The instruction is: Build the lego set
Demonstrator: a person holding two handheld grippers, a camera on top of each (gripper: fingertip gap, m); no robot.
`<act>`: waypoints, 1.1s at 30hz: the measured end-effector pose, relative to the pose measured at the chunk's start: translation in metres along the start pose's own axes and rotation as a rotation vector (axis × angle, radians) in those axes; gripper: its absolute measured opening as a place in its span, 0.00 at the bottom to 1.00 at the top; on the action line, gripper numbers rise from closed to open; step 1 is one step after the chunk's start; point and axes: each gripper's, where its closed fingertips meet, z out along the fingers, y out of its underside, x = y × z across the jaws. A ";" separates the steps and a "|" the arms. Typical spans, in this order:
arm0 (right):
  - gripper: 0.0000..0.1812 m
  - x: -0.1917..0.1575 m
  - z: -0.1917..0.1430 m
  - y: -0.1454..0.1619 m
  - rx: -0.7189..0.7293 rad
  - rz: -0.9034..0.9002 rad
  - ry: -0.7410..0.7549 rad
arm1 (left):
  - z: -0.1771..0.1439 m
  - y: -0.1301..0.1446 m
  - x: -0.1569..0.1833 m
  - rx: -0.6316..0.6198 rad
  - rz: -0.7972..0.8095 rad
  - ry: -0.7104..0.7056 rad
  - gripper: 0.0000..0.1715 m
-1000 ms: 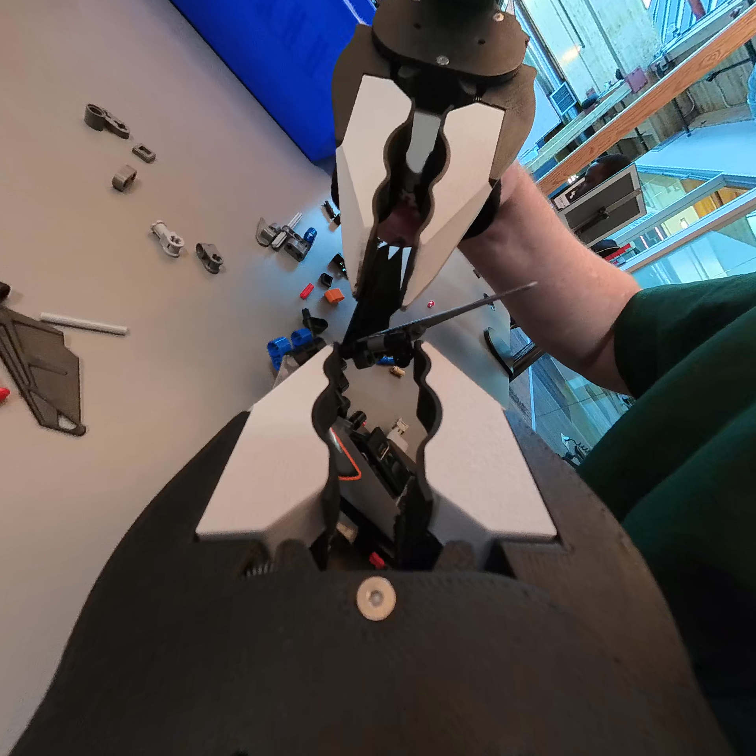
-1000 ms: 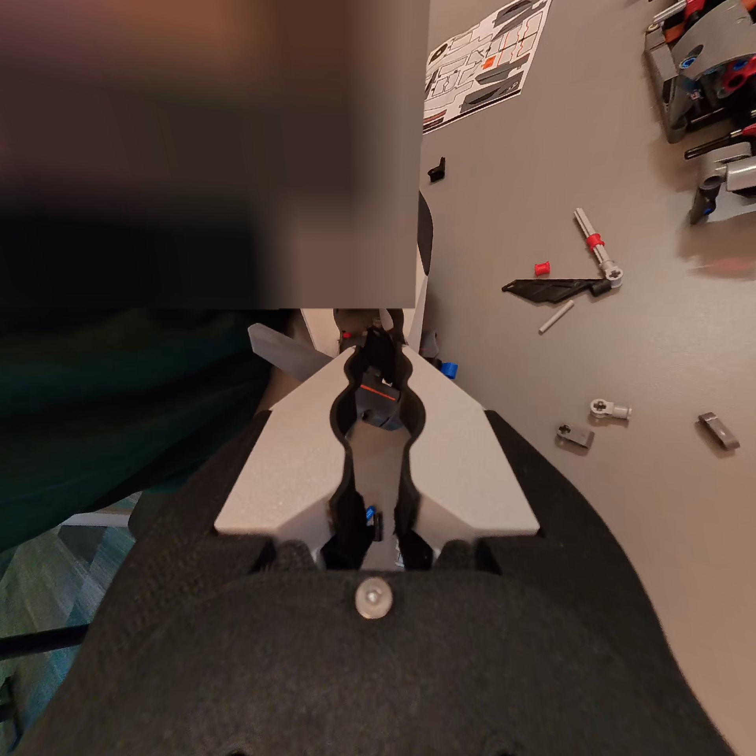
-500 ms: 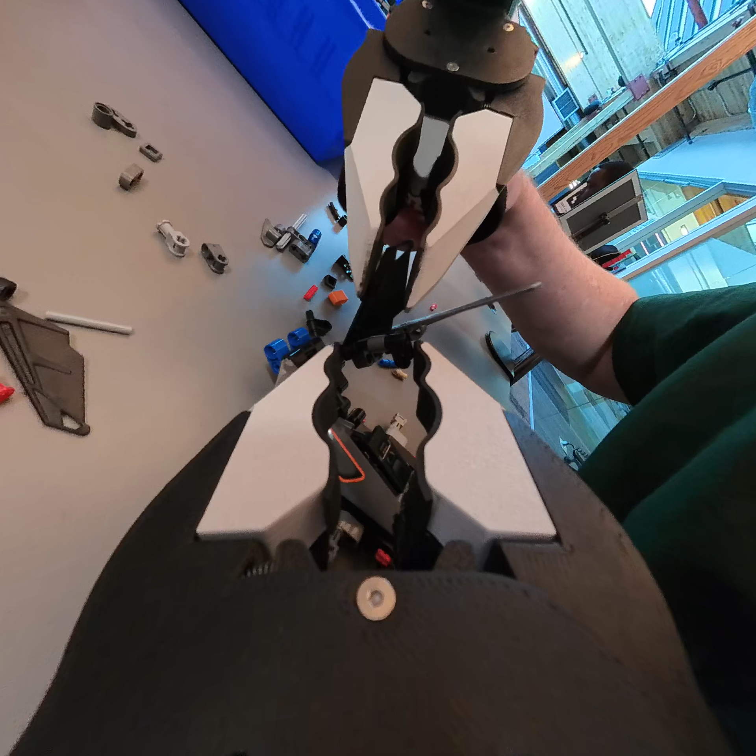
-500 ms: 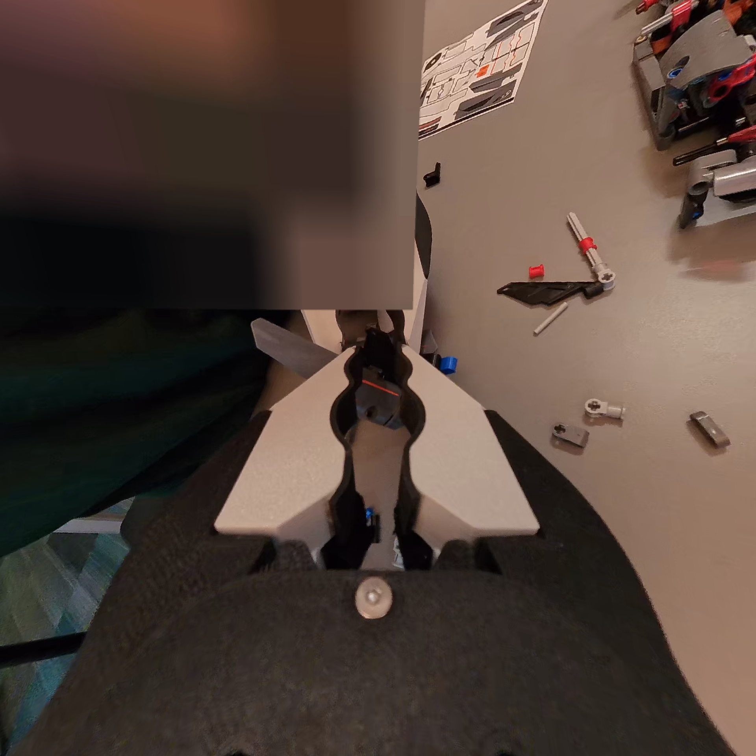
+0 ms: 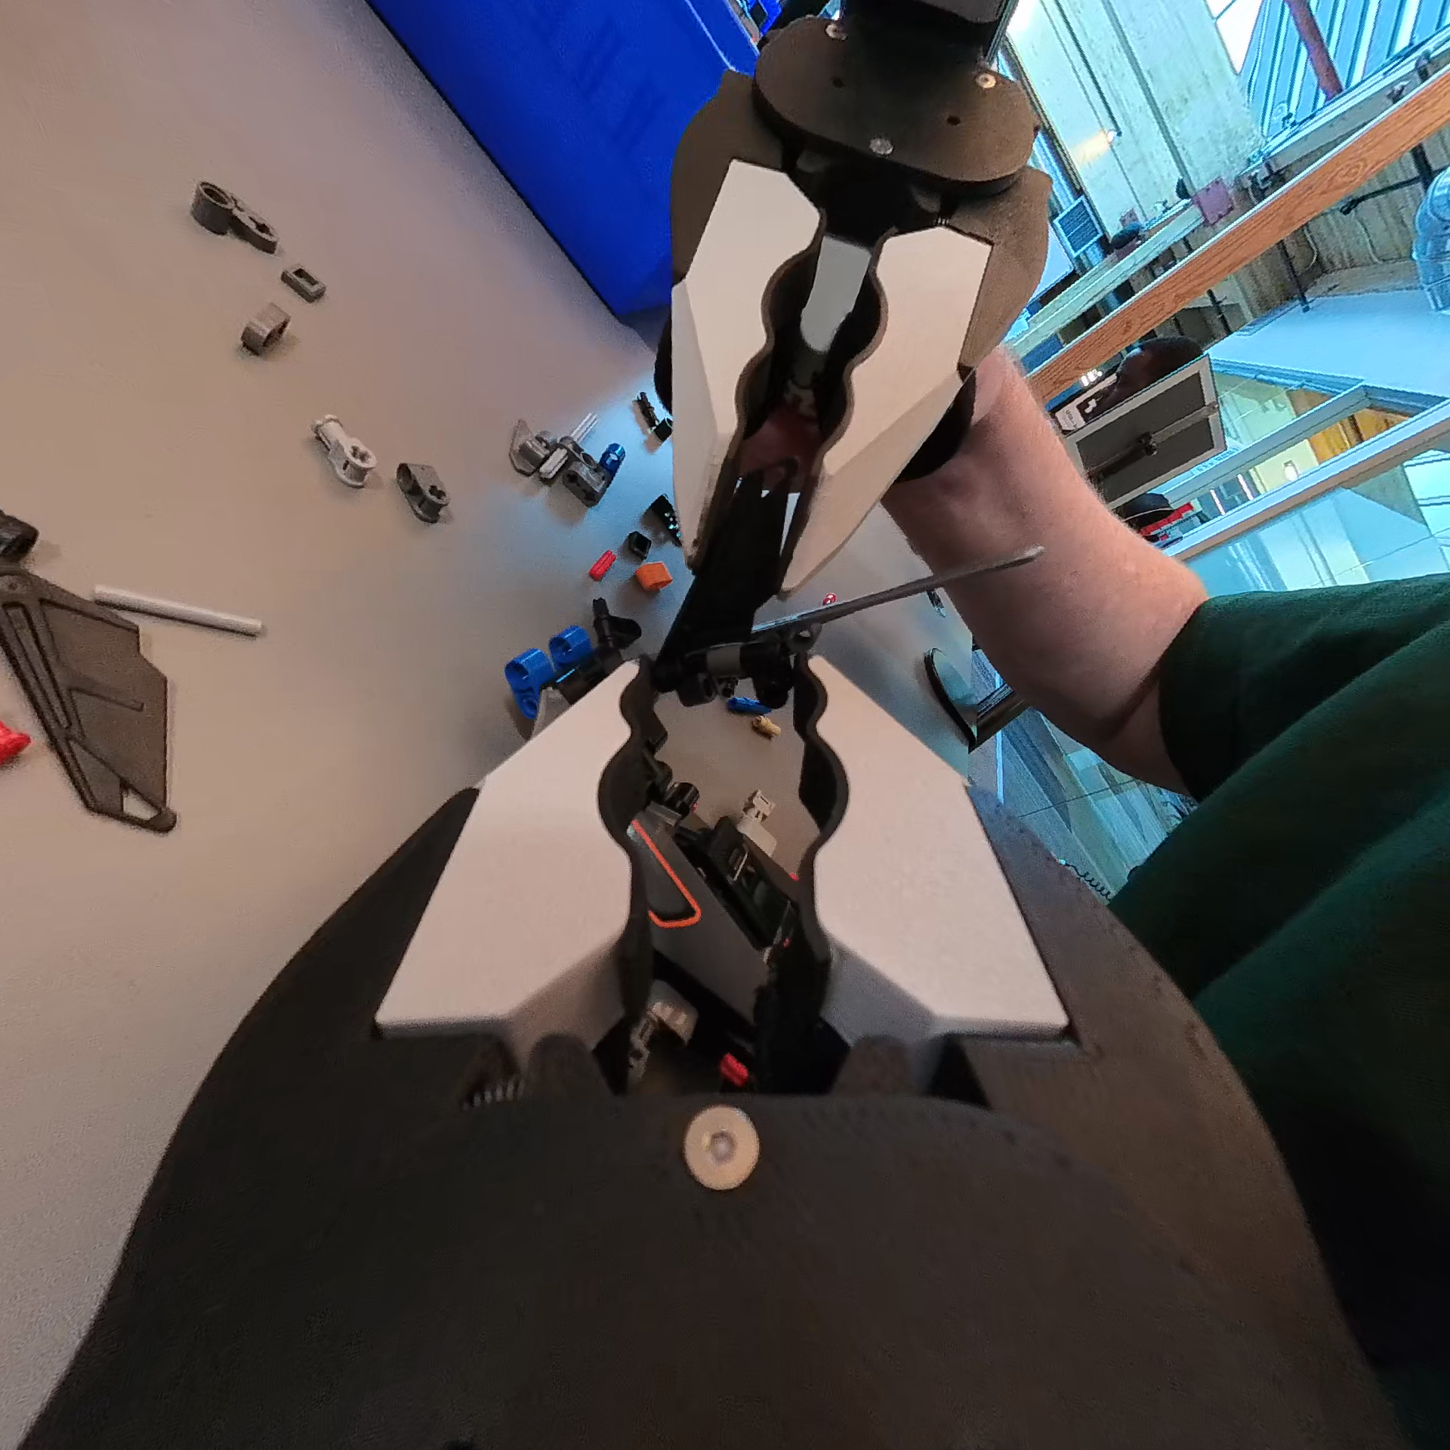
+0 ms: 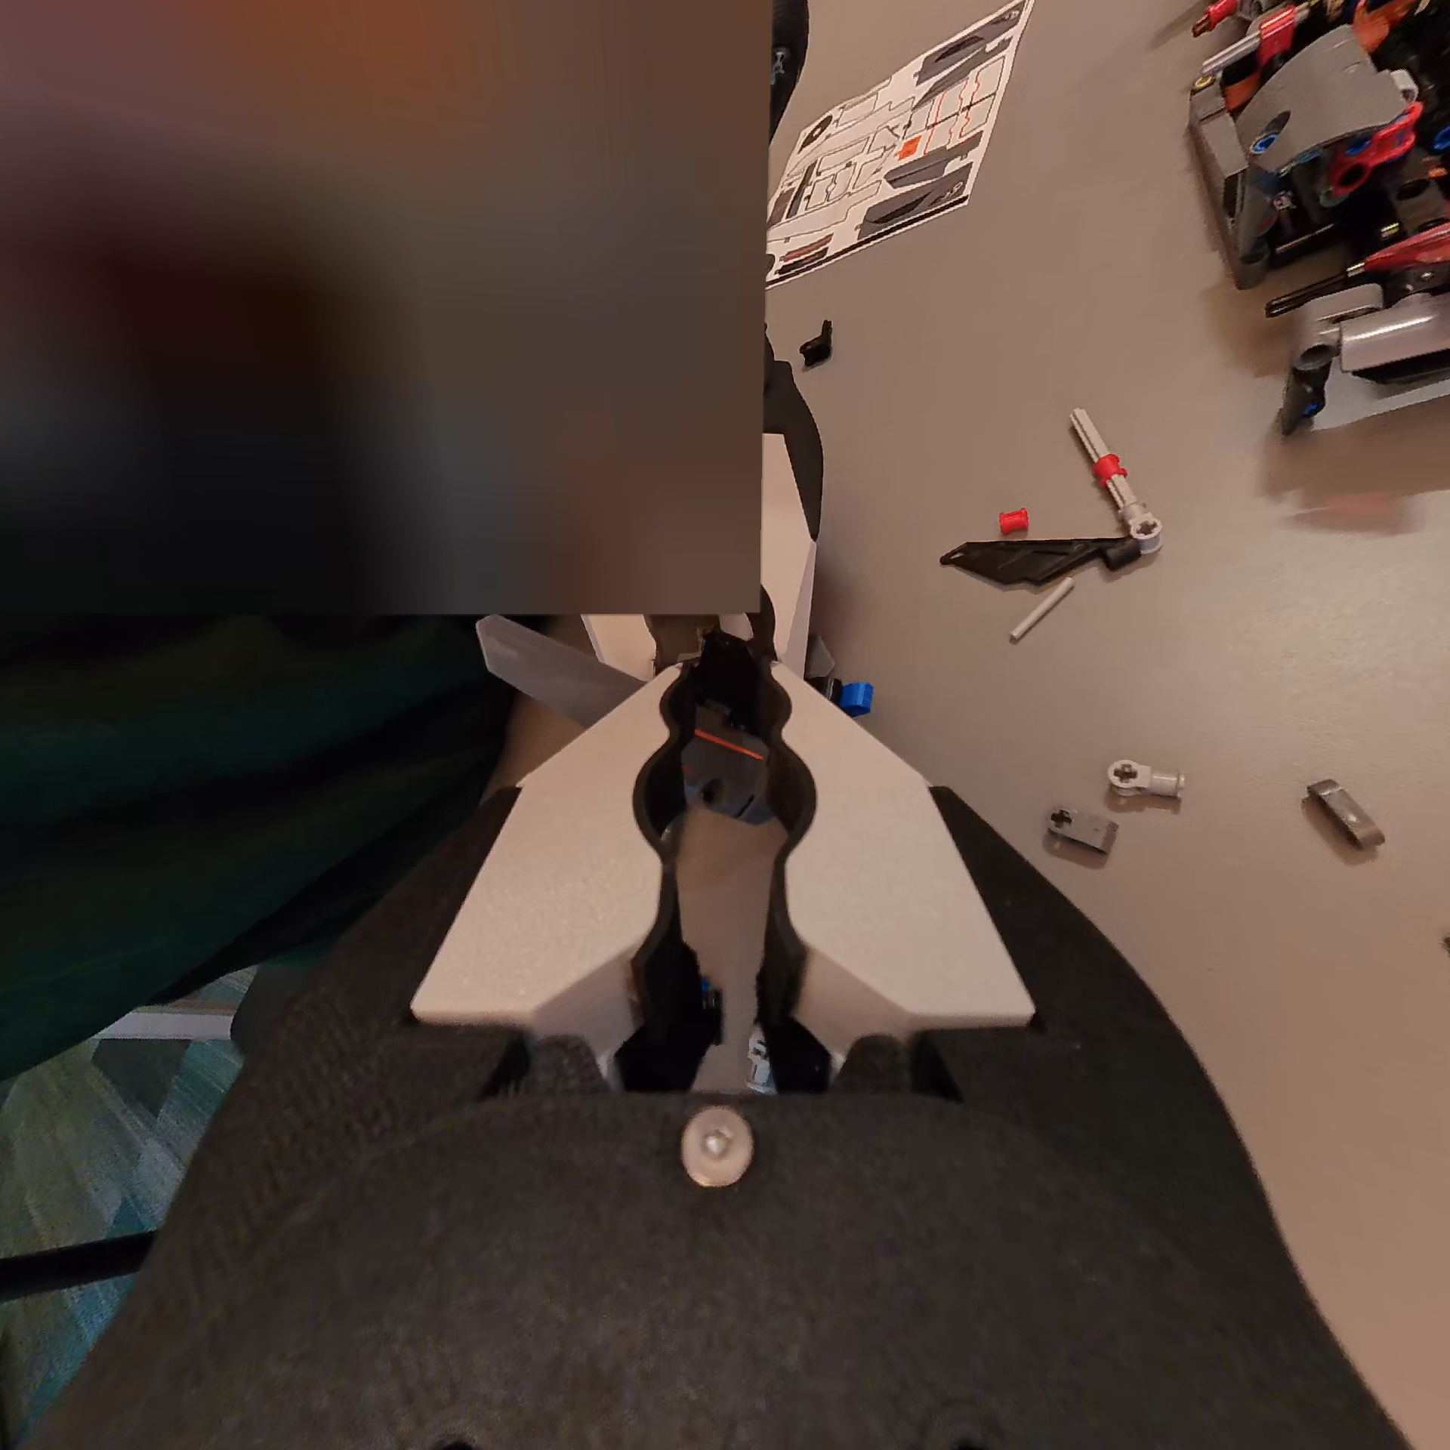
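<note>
In the left wrist view my left gripper [image 5: 726, 675] is shut on a lego sub-assembly [image 5: 667, 871], a grey panel with an orange line and black parts, which sits deep between its fingers. My right gripper [image 5: 741, 573] faces it from above and is shut on a long black piece [image 5: 726, 581] that runs down to my left fingertips. A thin grey blade [image 5: 902, 588] sticks out to the right where they meet. In the right wrist view my right gripper [image 6: 728, 671] grips black parts [image 6: 726, 683], with a dark panel with an orange line [image 6: 722, 765] between its fingers. The left gripper's white fingers [image 6: 616, 639] show just beyond.
Loose parts lie on the grey table [image 5: 235, 902]: a dark grey panel [image 5: 94, 690], a white axle [image 5: 176, 612], blue connectors [image 5: 549, 659], an orange piece [image 5: 653, 575]. A blue box [image 5: 596, 118] stands behind. A sticker sheet [image 6: 902, 141], a part-built model [image 6: 1334, 157] and a black panel [image 6: 1036, 557] lie to the right. My two grippers' fingertips are within a few centimetres of each other. The white axle [image 5: 176, 612] sits 9 centimetres or so from the ends of my left fingers. It turns up in the right wrist view [image 6: 1040, 605] as well.
Both grippers have turned slightly together, so the table parts drift in both views. Both grasps look unchanged.
</note>
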 end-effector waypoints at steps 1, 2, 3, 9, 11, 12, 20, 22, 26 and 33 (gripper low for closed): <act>0.07 0.000 0.000 0.000 0.000 0.001 0.001 | 0.000 0.000 0.000 0.000 0.000 -0.002 0.19; 0.07 0.001 0.000 0.000 0.000 0.001 0.002 | 0.000 0.000 0.000 0.000 -0.002 -0.002 0.19; 0.07 0.001 -0.001 0.000 0.000 0.001 0.002 | 0.000 -0.001 0.000 0.001 -0.004 0.001 0.19; 0.07 0.001 -0.001 0.000 0.002 0.000 0.006 | 0.001 -0.001 -0.001 0.002 -0.005 -0.004 0.19; 0.07 0.001 -0.001 -0.001 0.002 -0.003 0.006 | 0.001 -0.001 -0.001 0.002 -0.008 -0.003 0.19; 0.07 0.002 -0.001 -0.001 0.001 -0.004 0.007 | 0.001 -0.001 -0.002 0.002 -0.007 -0.005 0.19; 0.07 0.001 -0.001 -0.001 -0.029 -0.029 0.014 | 0.003 -0.001 -0.002 0.000 0.013 -0.018 0.18; 0.07 0.001 -0.001 -0.002 -0.036 -0.034 0.016 | 0.003 -0.001 -0.002 0.004 0.021 -0.021 0.18; 0.07 -0.001 0.000 -0.003 -0.054 -0.047 0.019 | 0.003 -0.001 0.000 0.004 0.030 -0.017 0.19; 0.07 0.000 -0.001 -0.004 -0.066 -0.028 0.010 | 0.004 -0.003 0.002 0.006 0.012 0.013 0.19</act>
